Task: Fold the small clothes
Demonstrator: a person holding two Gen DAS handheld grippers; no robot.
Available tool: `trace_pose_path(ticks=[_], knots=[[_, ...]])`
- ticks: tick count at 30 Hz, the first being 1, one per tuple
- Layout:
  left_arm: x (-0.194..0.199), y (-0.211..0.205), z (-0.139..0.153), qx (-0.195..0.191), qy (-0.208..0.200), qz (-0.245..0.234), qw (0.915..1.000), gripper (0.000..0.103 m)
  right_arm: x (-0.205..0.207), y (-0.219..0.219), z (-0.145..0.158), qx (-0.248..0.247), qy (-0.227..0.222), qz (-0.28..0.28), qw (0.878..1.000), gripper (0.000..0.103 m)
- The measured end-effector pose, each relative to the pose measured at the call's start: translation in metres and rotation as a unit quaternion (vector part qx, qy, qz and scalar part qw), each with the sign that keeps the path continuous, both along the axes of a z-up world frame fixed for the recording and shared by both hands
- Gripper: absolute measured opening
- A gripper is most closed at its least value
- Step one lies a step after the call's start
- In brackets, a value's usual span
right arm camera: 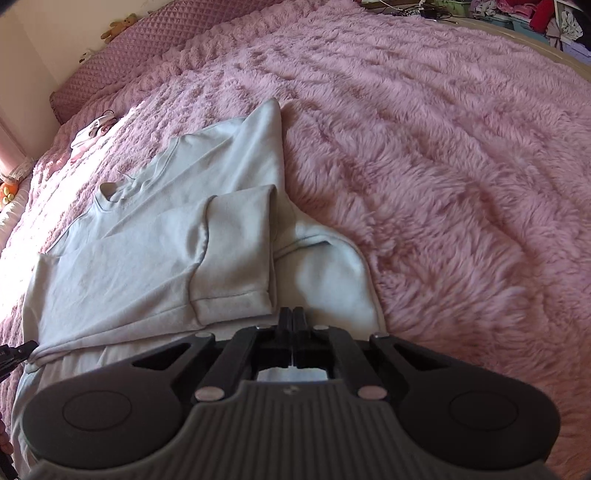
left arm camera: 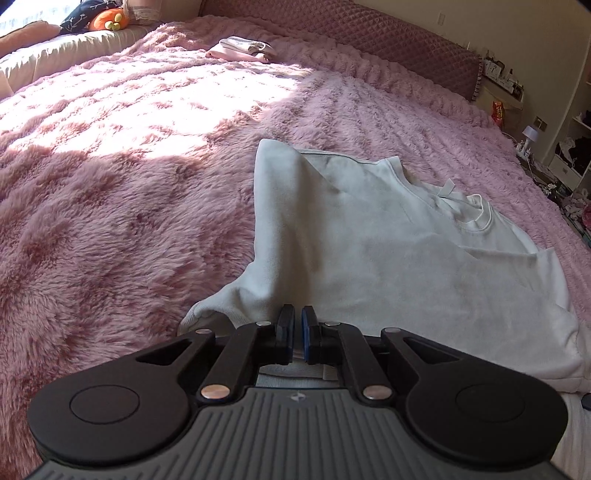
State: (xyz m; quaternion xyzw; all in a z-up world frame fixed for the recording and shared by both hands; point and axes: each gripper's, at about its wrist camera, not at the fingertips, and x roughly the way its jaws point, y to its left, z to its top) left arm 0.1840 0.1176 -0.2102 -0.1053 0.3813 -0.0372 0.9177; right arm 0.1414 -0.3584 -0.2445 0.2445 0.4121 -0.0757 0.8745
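The near hem of the pale sweatshirt [left arm camera: 369, 258] is hidden behind the left gripper [left arm camera: 297, 314] at the bottom of the left wrist view. Whether its almost-closed jaws pinch any cloth cannot be told. In the right wrist view, the right gripper [right arm camera: 291, 314] likewise covers the hem. Shelf clutter [right arm camera: 535, 14] at upper right is too small to identify, as is a folded item [left arm camera: 242, 50] at the upper centre.

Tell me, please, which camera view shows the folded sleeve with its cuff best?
The right wrist view: the folded sleeve lies across the white sweatshirt with its cuff hem fully visible. The left wrist view shows mainly the neckline and a raised fold, not this cuff.
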Motion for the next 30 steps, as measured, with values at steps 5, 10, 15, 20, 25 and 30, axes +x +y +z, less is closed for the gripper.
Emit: trace_pose_path(ticks=[5,10,15,20,25,30], knots=[[0.005,-0.005,0.030,-0.008,-0.055,-0.019,0.9983,0.019,-0.003,0.004,0.036,-0.026,-0.087,-0.016,0.996,0.003],[0.028,-0.006,0.027,0.002,-0.048,0.007,0.9988,0.025,0.035,0.021,0.052,-0.043,-0.134,0.039,0.989,0.021],[0.031,0.003,0.008,-0.006,-0.023,0.036,0.9991,0.025,0.071,0.031,0.032,-0.050,-0.093,0.047,0.993,0.021],[0.035,0.009,-0.011,-0.008,-0.005,0.026,0.9996,0.025,0.080,0.035,0.004,-0.085,-0.046,0.046,0.994,0.016],[0.038,0.013,-0.005,-0.027,0.004,0.024,0.9993,0.028,0.074,0.031,0.012,-0.068,-0.045,0.048,0.996,0.019],[0.009,0.016,0.026,-0.085,-0.008,-0.007,0.9963,0.050,0.036,0.032,0.058,-0.057,-0.099,0.063,0.992,0.029]])
